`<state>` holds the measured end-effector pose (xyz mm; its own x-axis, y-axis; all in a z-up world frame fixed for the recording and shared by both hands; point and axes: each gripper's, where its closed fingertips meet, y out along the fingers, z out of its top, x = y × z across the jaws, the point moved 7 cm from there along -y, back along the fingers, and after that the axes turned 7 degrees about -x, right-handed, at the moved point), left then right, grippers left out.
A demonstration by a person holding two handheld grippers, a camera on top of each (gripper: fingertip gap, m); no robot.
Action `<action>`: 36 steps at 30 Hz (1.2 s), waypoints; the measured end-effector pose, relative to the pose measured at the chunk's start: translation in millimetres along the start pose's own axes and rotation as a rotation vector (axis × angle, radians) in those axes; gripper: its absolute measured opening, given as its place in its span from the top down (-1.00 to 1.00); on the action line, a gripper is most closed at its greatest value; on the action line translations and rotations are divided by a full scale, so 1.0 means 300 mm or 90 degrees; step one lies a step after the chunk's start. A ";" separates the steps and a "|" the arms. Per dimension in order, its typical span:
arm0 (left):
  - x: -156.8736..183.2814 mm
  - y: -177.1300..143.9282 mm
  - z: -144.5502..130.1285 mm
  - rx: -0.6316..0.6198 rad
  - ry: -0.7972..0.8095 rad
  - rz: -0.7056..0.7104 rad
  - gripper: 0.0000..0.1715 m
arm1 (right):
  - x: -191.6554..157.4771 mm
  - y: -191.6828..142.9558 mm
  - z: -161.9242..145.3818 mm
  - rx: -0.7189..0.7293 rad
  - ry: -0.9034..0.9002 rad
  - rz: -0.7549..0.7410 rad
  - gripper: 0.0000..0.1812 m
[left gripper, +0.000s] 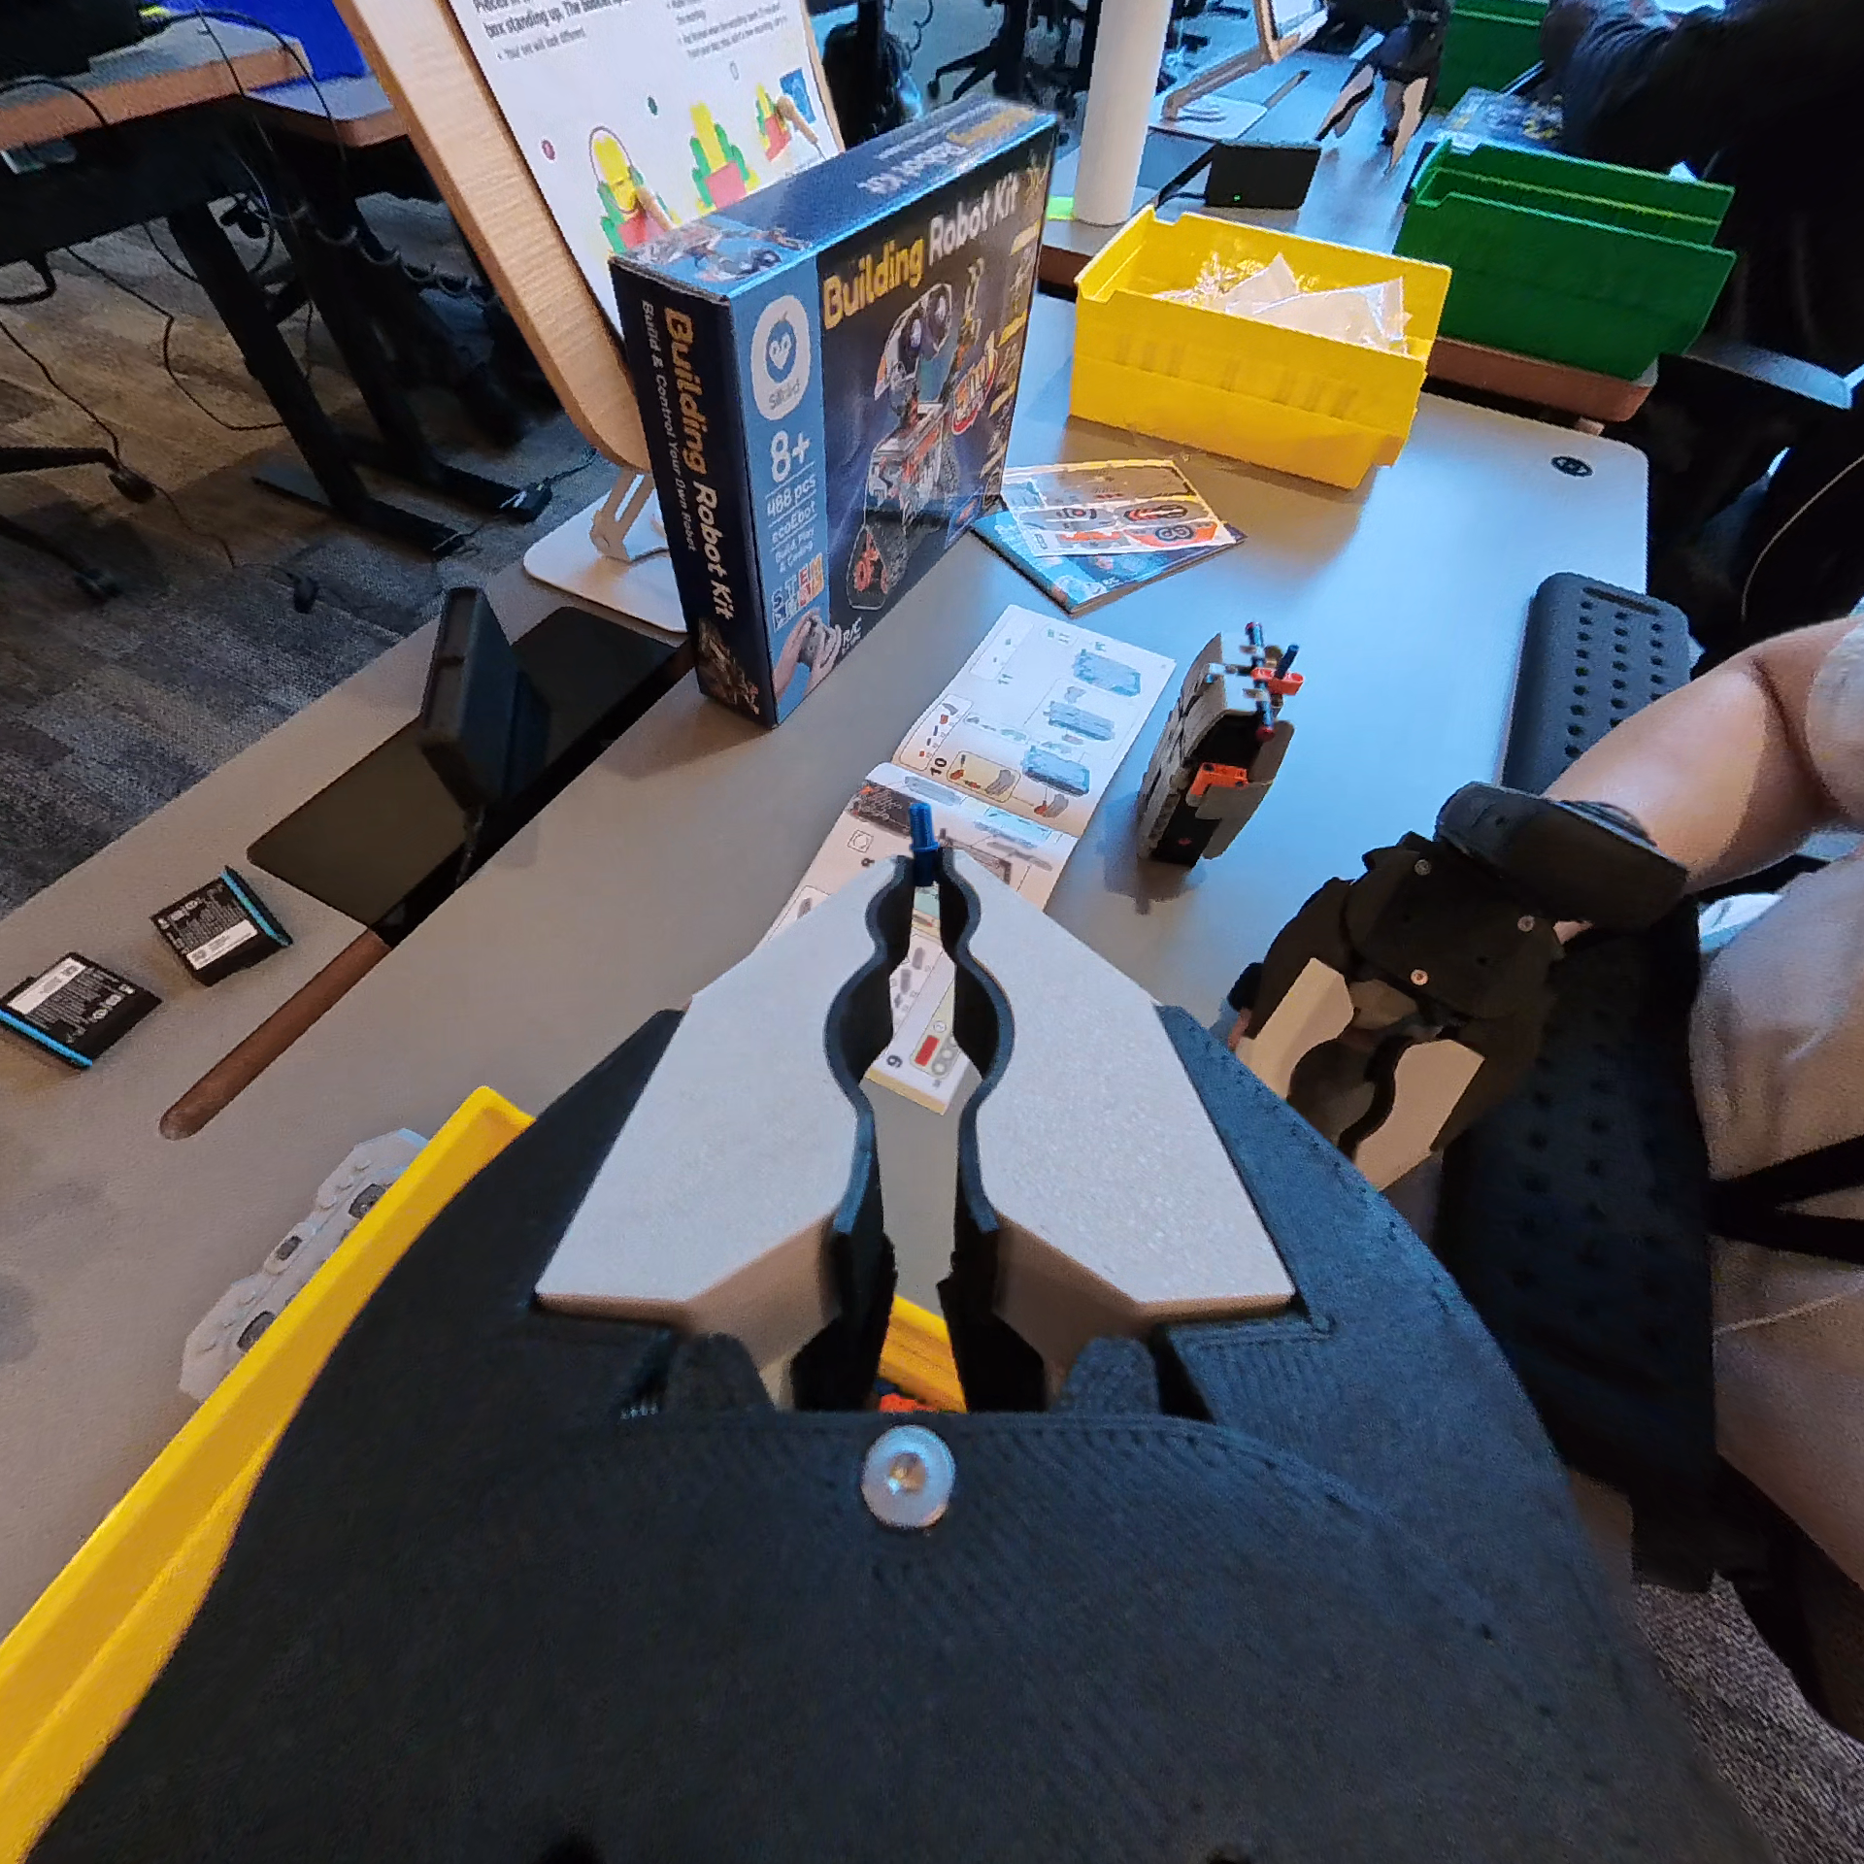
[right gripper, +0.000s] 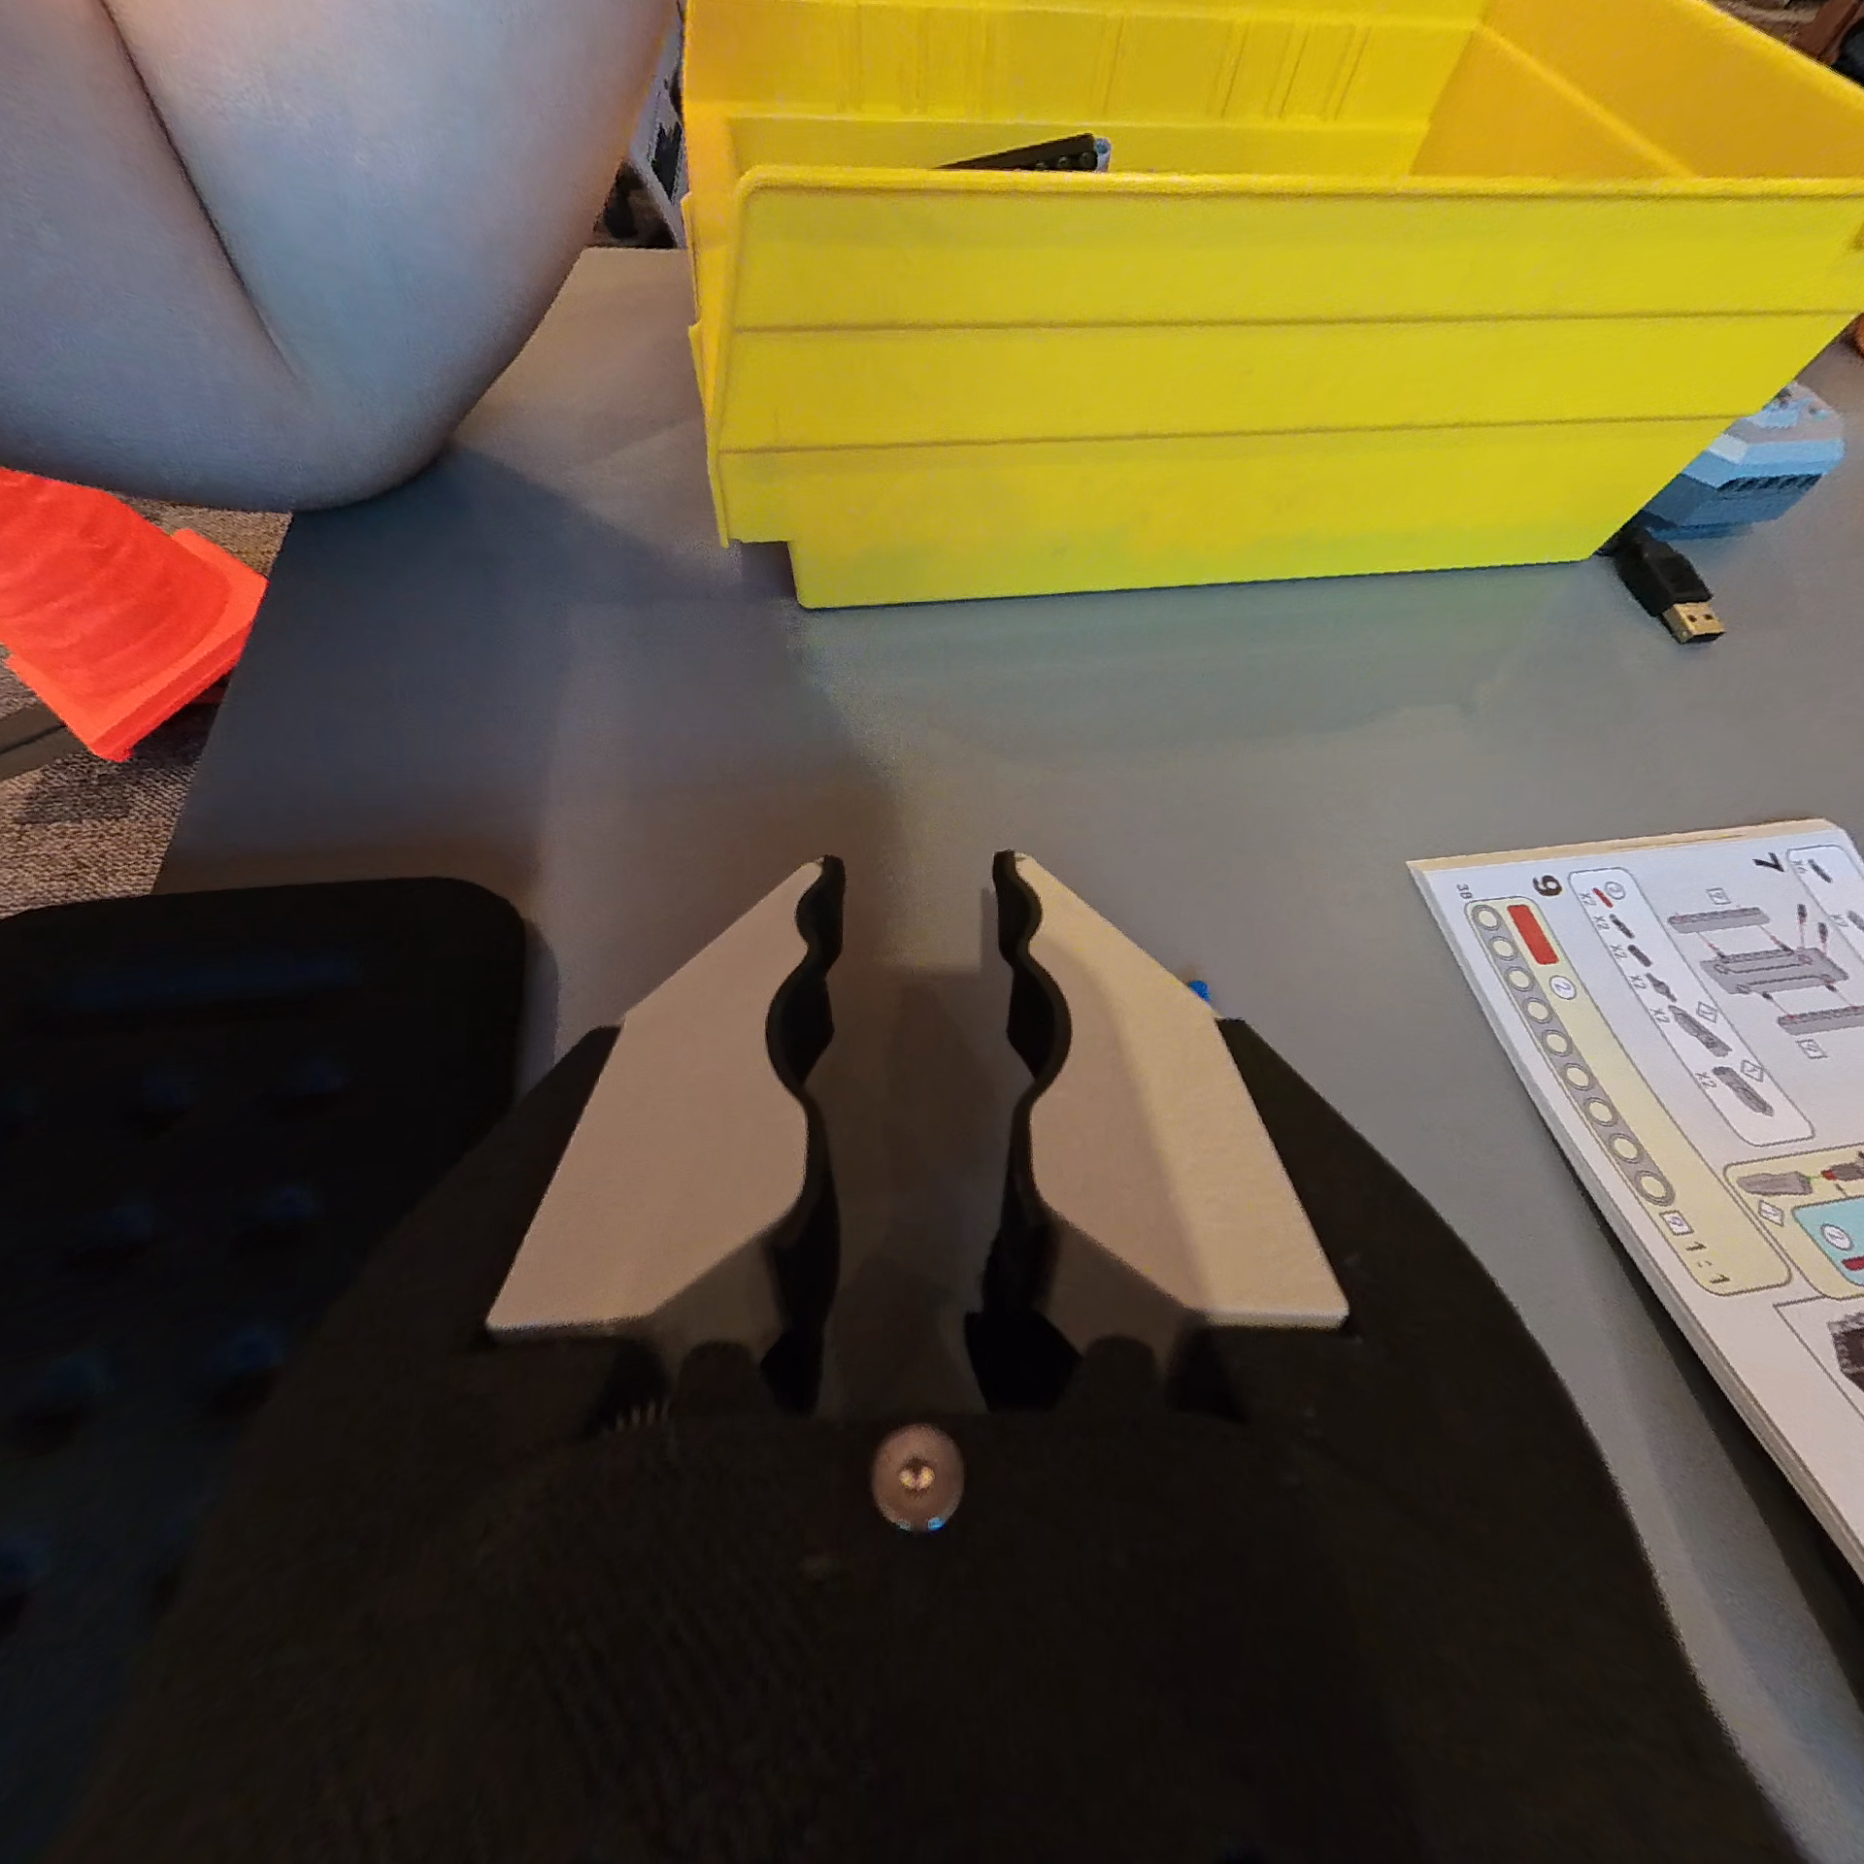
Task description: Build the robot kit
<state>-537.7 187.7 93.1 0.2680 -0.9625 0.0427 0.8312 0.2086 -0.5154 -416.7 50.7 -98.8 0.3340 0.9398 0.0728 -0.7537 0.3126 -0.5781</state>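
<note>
The left gripper (left gripper: 923, 876) pinches a small blue peg (left gripper: 920, 829) at its very tips, and the peg sticks up past them. It hangs over an open paper booklet (left gripper: 1019, 746) on the grey table (left gripper: 625, 867). At 12 o'clock from the tips stands a tall blue toy box (left gripper: 807, 424). At 2 o'clock sits a small grey and black toy build (left gripper: 1210, 767). A yellow bin (left gripper: 1251, 353) is far back at 1 o'clock.

The right gripper (right gripper: 918, 869) has its fingers apart and holds nothing. It points at bare table, with another yellow bin (right gripper: 1261, 383) at 12 o'clock. The booklet (right gripper: 1654, 1089) lies at 3 o'clock. A black plug (right gripper: 1669, 595) lies at 1 o'clock beside that bin.
</note>
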 end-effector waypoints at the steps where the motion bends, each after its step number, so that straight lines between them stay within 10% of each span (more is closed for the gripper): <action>1: 0.011 0.004 0.007 -0.004 0.003 0.005 0.97 | 0.002 0.001 0.001 0.001 0.000 -0.002 0.68; 15: 0.204 0.049 0.129 0.023 0.041 0.213 0.97 | 0.026 -0.005 0.032 0.060 -0.060 -0.109 0.76; 26: 0.387 -0.026 -0.031 -0.015 -0.142 0.402 0.97 | 0.055 -0.039 0.077 0.153 -0.040 -0.144 0.81; 36: 0.671 0.028 -0.058 0.062 -0.254 0.433 0.97 | 0.134 -0.395 0.269 0.371 -0.013 -0.301 0.74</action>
<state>-485.2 -7.3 82.5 0.8712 -0.4874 0.0585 0.4564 0.7604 -0.4621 -359.6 62.4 38.2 0.6897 0.6882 0.2253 -0.7126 0.7003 0.0422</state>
